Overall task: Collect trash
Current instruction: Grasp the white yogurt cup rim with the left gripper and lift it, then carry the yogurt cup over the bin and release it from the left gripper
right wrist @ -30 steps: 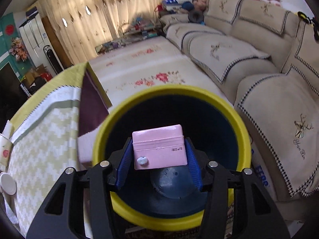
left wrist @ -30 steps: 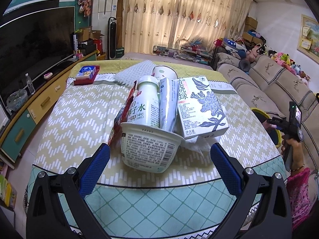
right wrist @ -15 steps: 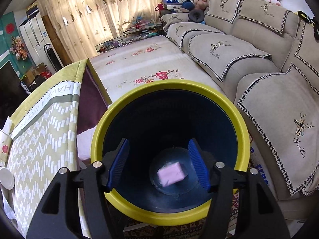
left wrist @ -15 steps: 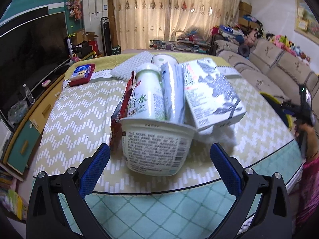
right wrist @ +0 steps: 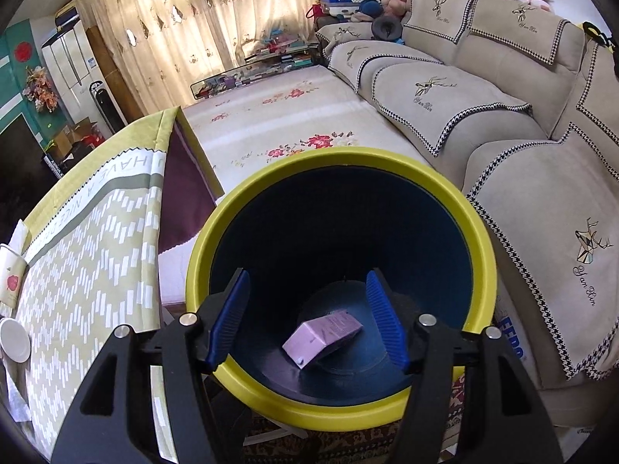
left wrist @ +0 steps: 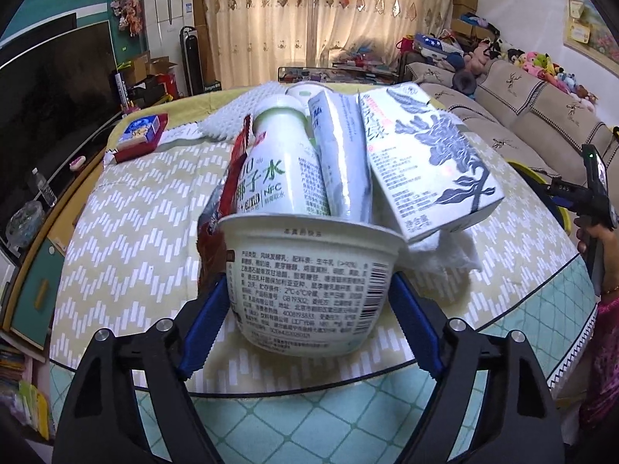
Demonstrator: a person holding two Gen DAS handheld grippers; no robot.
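Note:
In the left wrist view my left gripper (left wrist: pixel 309 309) is shut on a white yogurt cup (left wrist: pixel 309 282) at the table's near edge. Behind the cup lie a white-green drink bottle (left wrist: pixel 276 166), a silver carton (left wrist: pixel 342 162), a white box with blue flowers (left wrist: pixel 425 162), a red wrapper (left wrist: pixel 228 193) and crumpled tissue (left wrist: pixel 441 255). In the right wrist view my right gripper (right wrist: pixel 307 317) is open and empty above a yellow-rimmed dark blue bin (right wrist: pixel 340 170). A small pink box (right wrist: pixel 323 332) lies on the bin's bottom.
The table has a green-white zigzag cloth (left wrist: pixel 135 224). A red-blue box (left wrist: pixel 141 135) and a white textured pad (left wrist: pixel 236 112) lie at its far side. A beige sofa (right wrist: pixel 483 89) stands right of the bin. A TV cabinet (left wrist: pixel 35 263) runs along the left.
My left gripper moved forward and closed on the yogurt cup. My right gripper opened and the pink box dropped to the bottom of the bin.

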